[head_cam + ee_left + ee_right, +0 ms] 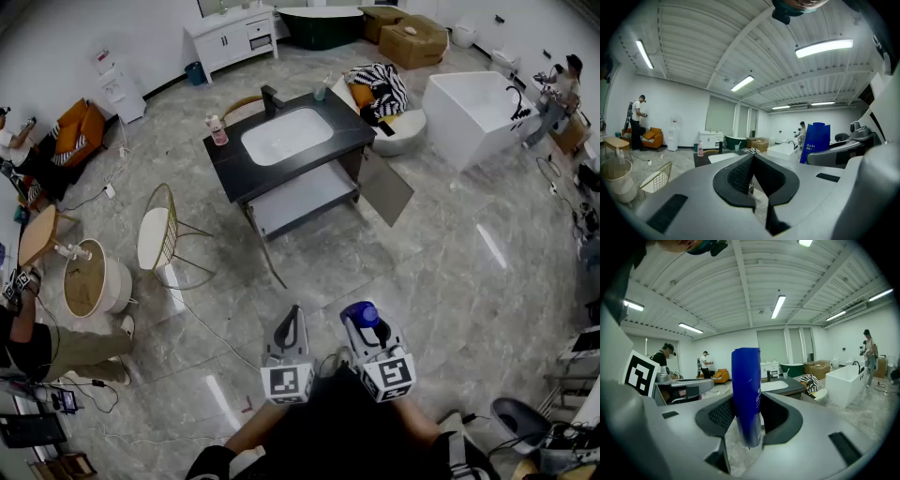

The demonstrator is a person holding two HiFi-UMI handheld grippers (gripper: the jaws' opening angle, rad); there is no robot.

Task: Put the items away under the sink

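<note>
The blue bottle [360, 312] stands upright between the jaws of my right gripper [362, 323], which is shut on it; up close the bottle [746, 394] fills the gap in the right gripper [747, 405]. My left gripper [292, 319] is beside it, shut and holding nothing [753, 158]. Both are low over the floor, well short of the black sink vanity [230, 161]. The vanity's white lower drawer [302, 199] is pulled out and its door [386, 187] hangs open. A pink bottle [217, 129] and a cup [321, 91] stand on the countertop.
A wire chair [159, 236] and a round basket [90, 283] stand left of the vanity. A person [42, 347] crouches at far left. A white bathtub [473, 108] is at right, a striped cloth [380, 84] on a seat behind the vanity. Cables lie on the floor.
</note>
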